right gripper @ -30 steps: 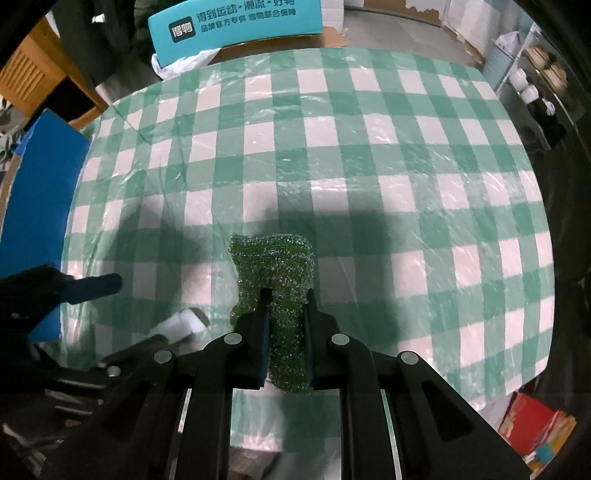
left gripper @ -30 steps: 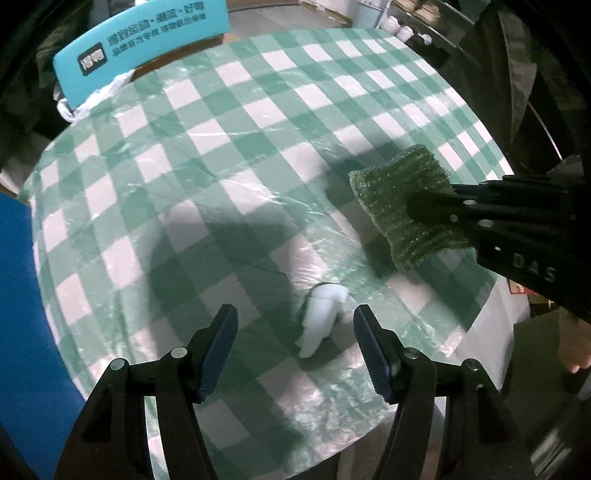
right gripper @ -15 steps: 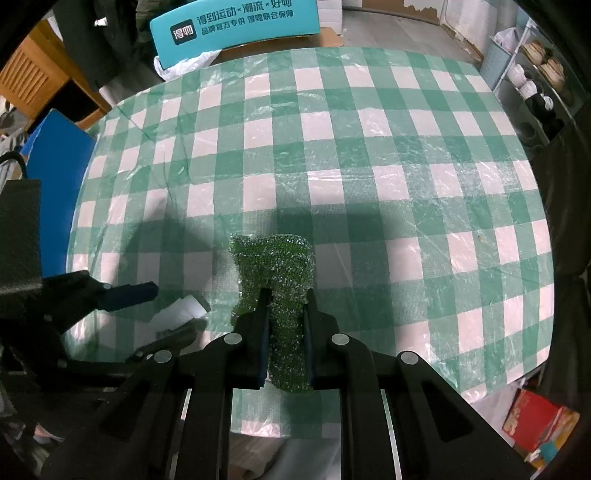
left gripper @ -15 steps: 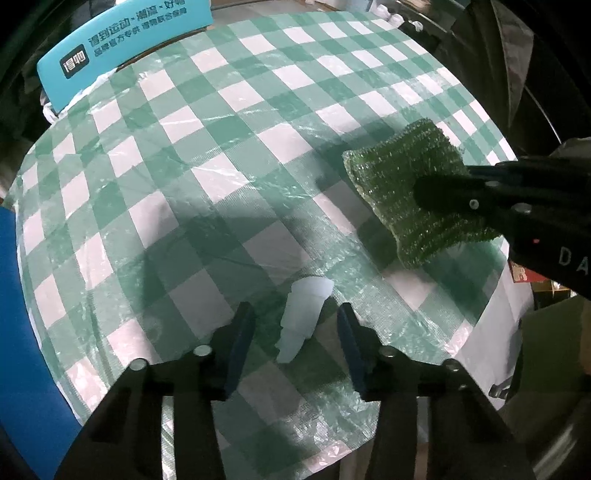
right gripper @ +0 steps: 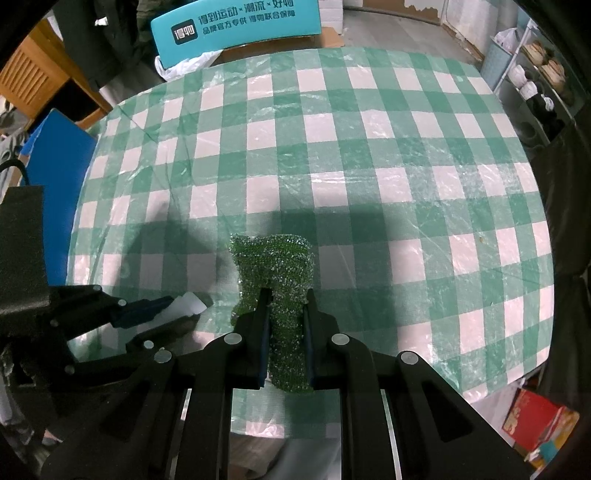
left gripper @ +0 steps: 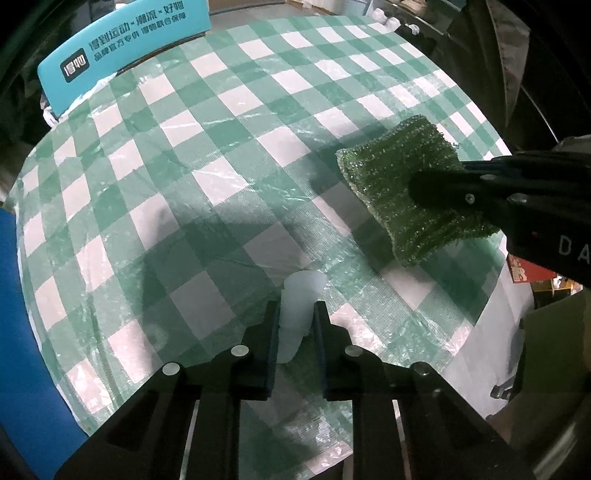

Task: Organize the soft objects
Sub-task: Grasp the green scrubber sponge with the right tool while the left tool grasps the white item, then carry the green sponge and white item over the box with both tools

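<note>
My left gripper is shut on a small white soft piece near the front edge of the green-and-white checked table. In the right wrist view the same white piece shows at the left, held in the left gripper's blue-padded fingers. My right gripper is shut on a green scrubbing sponge and holds it above the table. The sponge also shows in the left wrist view at the right, clamped by the right gripper's black fingers.
A teal sign with white lettering stands behind the table's far edge. A blue panel stands at the left. Shelves with pots are at the far right. A red box lies on the floor below the table's right edge.
My left gripper has closed from wide open onto the white piece. The right gripper still holds the green sponge, almost unmoved.
</note>
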`<state>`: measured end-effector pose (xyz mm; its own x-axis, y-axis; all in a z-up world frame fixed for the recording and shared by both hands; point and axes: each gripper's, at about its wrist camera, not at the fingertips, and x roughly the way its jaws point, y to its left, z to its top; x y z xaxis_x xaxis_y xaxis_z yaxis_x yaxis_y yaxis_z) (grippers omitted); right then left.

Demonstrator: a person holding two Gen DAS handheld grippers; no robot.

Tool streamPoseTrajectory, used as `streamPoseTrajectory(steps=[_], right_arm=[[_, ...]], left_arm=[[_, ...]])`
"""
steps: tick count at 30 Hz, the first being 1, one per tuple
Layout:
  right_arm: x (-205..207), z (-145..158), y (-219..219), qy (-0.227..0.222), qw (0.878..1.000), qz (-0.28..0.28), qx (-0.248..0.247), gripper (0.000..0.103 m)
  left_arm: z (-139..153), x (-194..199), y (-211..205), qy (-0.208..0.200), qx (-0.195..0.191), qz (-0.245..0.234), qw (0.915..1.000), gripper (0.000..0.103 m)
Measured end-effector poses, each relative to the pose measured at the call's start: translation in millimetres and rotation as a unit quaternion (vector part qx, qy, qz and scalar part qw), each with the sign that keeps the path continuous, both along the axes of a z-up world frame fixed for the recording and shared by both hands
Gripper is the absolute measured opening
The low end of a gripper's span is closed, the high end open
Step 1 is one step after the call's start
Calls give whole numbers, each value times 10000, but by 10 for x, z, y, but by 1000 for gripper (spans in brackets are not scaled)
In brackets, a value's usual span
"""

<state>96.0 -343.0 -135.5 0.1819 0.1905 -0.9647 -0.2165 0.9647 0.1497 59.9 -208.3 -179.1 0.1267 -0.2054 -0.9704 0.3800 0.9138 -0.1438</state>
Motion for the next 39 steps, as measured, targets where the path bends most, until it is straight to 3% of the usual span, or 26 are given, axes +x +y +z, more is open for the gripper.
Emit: streamPoseTrajectory(steps=[22,39], right_arm=[[-6,417,288,-472,9985,259,111,13],[-51,913,717,-969,9922,690,378,13]], left_arm=[[643,113,359,-734,32,554,9958,17],[1265,40,835,-1382,5,1036,9850,17]])
